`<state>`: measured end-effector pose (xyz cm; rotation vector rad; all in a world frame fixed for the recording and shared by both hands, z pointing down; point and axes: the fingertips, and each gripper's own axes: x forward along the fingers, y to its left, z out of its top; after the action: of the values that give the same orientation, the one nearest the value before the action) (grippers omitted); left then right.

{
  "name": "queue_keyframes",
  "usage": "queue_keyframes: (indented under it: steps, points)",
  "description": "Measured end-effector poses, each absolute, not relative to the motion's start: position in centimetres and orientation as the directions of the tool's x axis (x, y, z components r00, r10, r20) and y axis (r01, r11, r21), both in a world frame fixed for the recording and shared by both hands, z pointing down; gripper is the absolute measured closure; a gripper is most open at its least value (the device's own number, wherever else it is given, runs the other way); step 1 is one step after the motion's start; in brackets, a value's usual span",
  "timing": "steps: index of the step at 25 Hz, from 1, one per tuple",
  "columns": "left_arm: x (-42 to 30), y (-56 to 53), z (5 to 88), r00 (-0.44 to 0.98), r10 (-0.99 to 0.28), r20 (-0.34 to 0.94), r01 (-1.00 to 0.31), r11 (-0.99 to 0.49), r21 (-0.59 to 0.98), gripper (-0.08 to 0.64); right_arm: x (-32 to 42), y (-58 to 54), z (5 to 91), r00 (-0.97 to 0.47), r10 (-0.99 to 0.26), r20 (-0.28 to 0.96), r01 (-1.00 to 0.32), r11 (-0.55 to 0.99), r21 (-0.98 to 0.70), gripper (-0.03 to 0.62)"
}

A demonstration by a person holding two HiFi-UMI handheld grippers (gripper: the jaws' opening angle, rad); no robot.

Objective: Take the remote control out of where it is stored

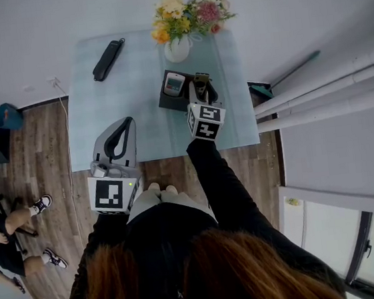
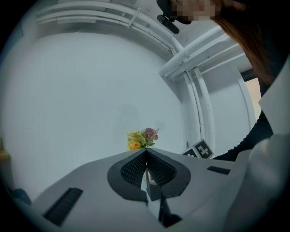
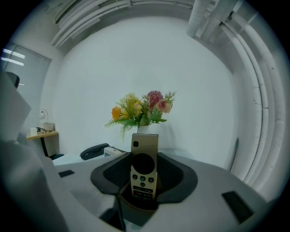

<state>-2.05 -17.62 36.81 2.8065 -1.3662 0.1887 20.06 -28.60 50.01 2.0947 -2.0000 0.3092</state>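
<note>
In the head view, your right gripper point(image 1: 200, 92) holds the gold remote control point(image 1: 200, 79) upright over the right side of the black box point(image 1: 170, 102). A white device point(image 1: 175, 83) stands in that box. Open table point(image 1: 144, 127) lies to the left of it.

In the left gripper view, your left gripper point(image 2: 146, 154) has its jaws together and empty.

In the right gripper view, the jaws clamp the remote's lower end. It has a black round pad and coloured buttons.

The remote point(image 3: 144, 174) is gold with a black disc. The flowers point(image 1: 185, 15) are yellow, orange and pink, the vase point(image 1: 177, 49) white, the table point(image 1: 141, 104) pale blue.
</note>
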Motion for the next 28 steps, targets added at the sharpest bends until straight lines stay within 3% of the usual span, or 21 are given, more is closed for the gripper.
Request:
queue_keyframes:
  steps: [16, 28]
  points:
    - [-1.4, -17.5, 36.2, 0.633, -0.773, 0.053, -0.772, -0.635, -0.034, 0.555, 19.0, -25.5, 40.4, -0.027, -0.992, 0.120, -1.000, 0.027, -0.001, 0.403]
    - [-1.2, -16.9, 35.6, 0.638, -0.769, 0.031, -0.769, -0.639, -0.029, 0.555, 17.1, -22.2, 38.3, -0.107, -0.988, 0.112, -0.994, 0.109, 0.008, 0.403]
